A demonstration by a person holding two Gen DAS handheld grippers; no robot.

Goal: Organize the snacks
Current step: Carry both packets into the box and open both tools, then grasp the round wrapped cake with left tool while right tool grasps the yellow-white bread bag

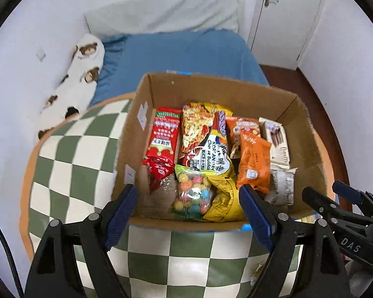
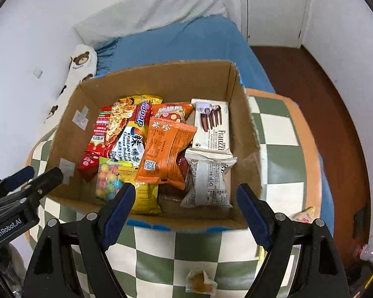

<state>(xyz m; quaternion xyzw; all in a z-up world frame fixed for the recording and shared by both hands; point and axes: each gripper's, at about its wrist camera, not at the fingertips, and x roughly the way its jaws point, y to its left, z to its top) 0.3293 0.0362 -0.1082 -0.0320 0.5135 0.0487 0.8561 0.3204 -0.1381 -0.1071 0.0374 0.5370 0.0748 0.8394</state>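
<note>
A cardboard box fills the middle of both wrist views, standing on a green-and-cream checkered cushion on a bed with a blue sheet. The box is packed with snacks: a red packet at its left, a yellow noodle bag beside it, a clear bag of coloured candy balls at the near edge, an orange packet in the middle, a white wafer pack at the right, and a grey-white packet just below it.

The left gripper hangs above the box's near edge at the bottom of its view, jaws spread wide with nothing between them. The right gripper hangs likewise, wide apart and empty. A small wrapped snack lies on the cushion at the bottom centre of the right wrist view, outside the box.
</note>
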